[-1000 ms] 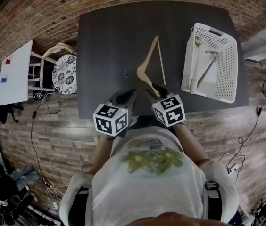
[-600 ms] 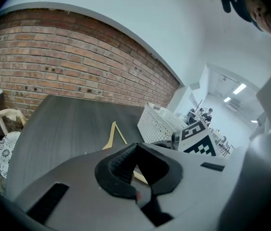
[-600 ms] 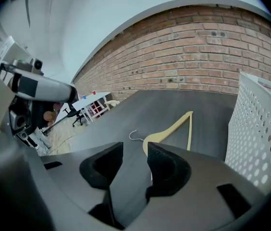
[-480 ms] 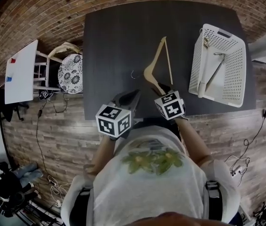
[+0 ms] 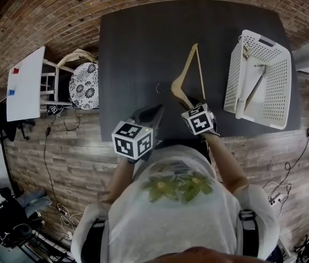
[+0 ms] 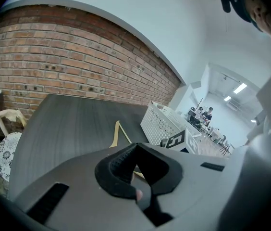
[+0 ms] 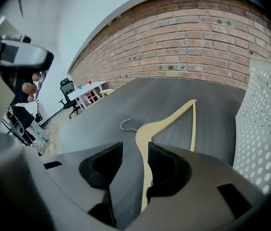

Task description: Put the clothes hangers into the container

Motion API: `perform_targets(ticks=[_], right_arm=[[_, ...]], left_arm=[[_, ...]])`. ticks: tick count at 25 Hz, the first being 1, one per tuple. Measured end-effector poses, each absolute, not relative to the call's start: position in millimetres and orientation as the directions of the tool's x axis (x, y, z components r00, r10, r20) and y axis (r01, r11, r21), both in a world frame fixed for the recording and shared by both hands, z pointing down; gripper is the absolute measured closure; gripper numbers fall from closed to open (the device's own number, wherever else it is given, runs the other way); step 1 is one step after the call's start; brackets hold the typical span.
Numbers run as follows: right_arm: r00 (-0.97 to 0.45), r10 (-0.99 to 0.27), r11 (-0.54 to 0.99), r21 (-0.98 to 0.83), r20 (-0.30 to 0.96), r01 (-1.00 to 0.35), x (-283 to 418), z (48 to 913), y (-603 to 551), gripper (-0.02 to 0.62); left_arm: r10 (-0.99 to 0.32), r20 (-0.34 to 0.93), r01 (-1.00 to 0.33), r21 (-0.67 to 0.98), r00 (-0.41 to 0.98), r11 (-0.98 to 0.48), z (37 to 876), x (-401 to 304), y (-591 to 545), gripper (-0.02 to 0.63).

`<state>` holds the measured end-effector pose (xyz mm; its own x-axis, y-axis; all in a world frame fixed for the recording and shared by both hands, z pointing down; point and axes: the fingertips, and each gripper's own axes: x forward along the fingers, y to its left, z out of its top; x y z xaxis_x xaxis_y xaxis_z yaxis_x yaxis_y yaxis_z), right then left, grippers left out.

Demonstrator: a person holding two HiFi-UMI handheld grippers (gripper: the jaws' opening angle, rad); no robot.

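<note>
A wooden hanger (image 5: 189, 73) with a wire hook lies flat in the middle of the dark table (image 5: 132, 48). My right gripper (image 5: 190, 101) is at its near end. In the right gripper view, the hanger's near arm (image 7: 145, 143) runs between the jaws of the right gripper (image 7: 134, 160), close to the right pad. Those jaws have just been opening and are open, with a gap on the left side. My left gripper (image 5: 156, 110) hovers beside it, over the table's near edge, jaws shut and empty (image 6: 135, 153). The white perforated basket (image 5: 232, 75) at the right holds a pale hanger (image 5: 251, 87).
Off the table's left side stand a round patterned stool (image 5: 83, 85), a wooden chair (image 5: 75, 56) and a white side table (image 5: 26, 84). Cables trail over the floor on both sides. The basket wall (image 7: 265, 129) rises close to the right of my right gripper.
My right gripper has dropped toward the table at the wooden hanger's near arm, which is between its jaws. The left gripper has barely shifted. The hanger has not moved.
</note>
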<state>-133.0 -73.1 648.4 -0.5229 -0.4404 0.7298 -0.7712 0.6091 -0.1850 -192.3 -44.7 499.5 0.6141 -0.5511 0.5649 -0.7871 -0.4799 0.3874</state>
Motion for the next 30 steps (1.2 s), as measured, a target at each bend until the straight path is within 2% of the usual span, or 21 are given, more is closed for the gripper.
perform_targets(ticks=[21, 30], right_arm=[[-0.398, -0.328, 0.614, -0.127, 0.857, -0.779, -126.5, 717.0, -86.3, 0.442], [-0.369, -0.36, 0.593, -0.095, 0.857, -0.8, -120.3, 723.4, -89.4, 0.45]], left_arm=[[-0.523, 0.58, -0.777, 0.398, 0.625, -0.487, 510.0, -191.0, -64.5, 0.577], [-0.525, 0.571, -0.773, 0.41, 0.631, -0.484, 509.7, -190.9, -67.2, 0.577]])
